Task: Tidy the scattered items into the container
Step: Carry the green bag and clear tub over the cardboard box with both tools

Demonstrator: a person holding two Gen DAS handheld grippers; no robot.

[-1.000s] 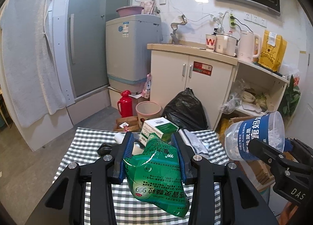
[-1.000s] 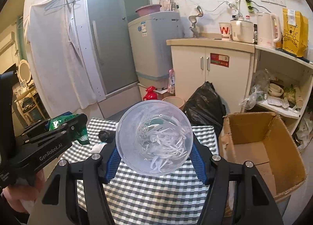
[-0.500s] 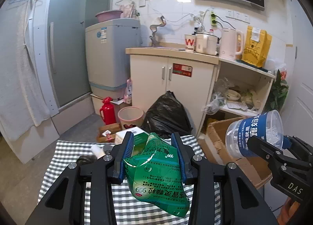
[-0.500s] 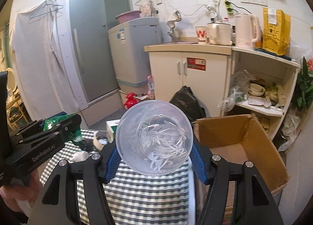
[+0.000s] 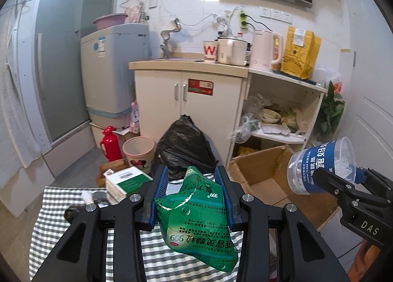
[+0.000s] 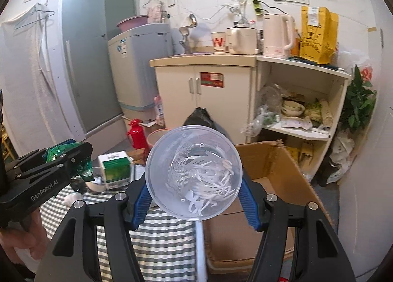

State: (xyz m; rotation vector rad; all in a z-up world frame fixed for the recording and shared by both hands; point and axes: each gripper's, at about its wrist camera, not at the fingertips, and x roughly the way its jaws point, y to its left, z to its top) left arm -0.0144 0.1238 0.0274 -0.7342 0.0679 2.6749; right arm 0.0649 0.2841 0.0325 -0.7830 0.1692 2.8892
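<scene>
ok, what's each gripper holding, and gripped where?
Left gripper: green sachet bag, pinched across its upper part. Right gripper: clear floss-pick jar, clamped across its round sides.

Two black two-finger tools are showing, the left tool [image 5: 191, 193] and the right tool [image 6: 194, 196]. One crinkled green foil packet [image 5: 199, 218], one clear round plastic tub of white picks [image 6: 194, 176], one open brown cardboard box [image 6: 277, 171] and one green-and-white carton [image 6: 115, 171] are showing; one checked-cloth counter [image 6: 157, 235] is carrying things.
</scene>
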